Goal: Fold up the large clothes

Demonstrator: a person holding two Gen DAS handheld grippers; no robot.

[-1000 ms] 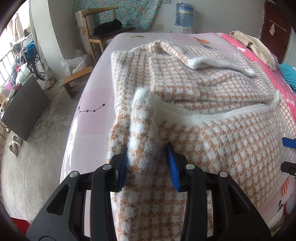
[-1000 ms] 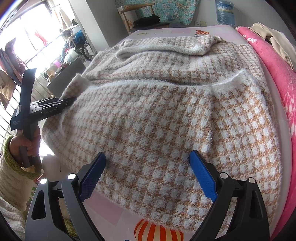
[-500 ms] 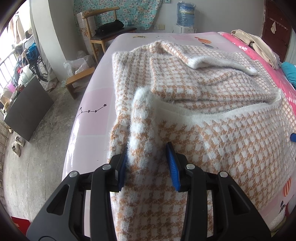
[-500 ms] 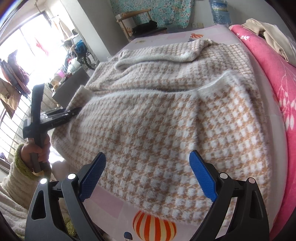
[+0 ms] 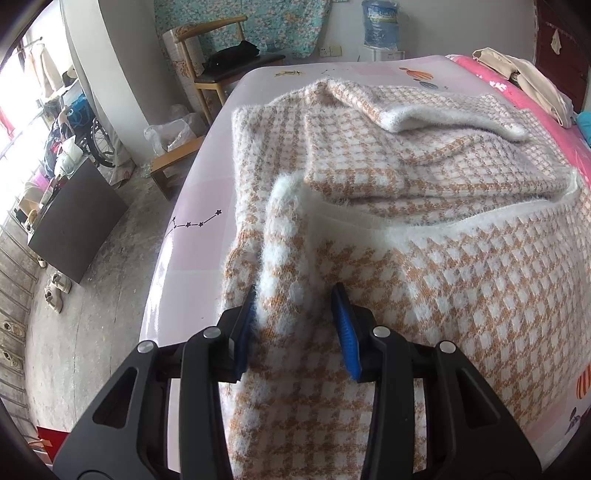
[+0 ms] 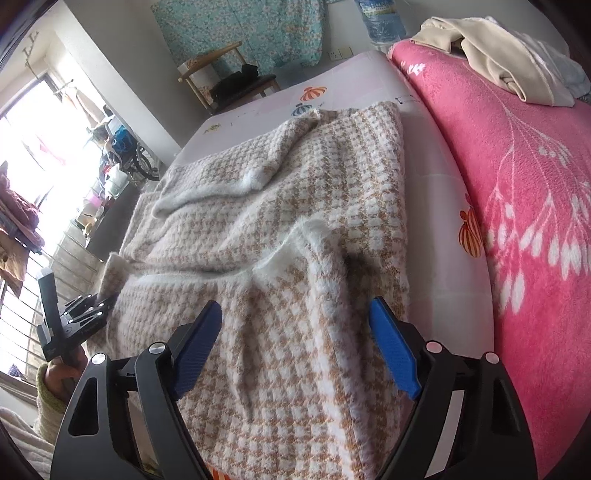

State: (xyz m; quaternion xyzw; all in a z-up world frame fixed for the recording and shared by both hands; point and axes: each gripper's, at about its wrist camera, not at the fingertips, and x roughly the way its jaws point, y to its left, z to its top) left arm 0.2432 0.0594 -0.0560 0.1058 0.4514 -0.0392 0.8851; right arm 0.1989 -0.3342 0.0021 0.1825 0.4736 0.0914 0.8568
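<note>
A fluffy orange-and-white houndstooth sweater (image 5: 424, 236) lies spread on the bed, its near part folded over with a white edge across the middle. My left gripper (image 5: 295, 325) is shut on a bunched fold at the sweater's left edge. It also shows in the right wrist view (image 6: 92, 306), clamped on that corner. My right gripper (image 6: 299, 343) is open, its blue pads either side of the sweater's near right part (image 6: 295, 295), low over the cloth.
The bed has a pale pink sheet (image 5: 207, 206) and a bright pink blanket (image 6: 517, 184) on the right with beige clothes (image 6: 491, 62) piled on it. A wooden chair (image 5: 221, 70), a water bottle (image 5: 380, 22) and a dark cabinet (image 5: 74, 218) stand off the bed.
My right gripper has swung right and moved forward over the sweater, towards its right edge. My left gripper has kept its hold and barely moved.
</note>
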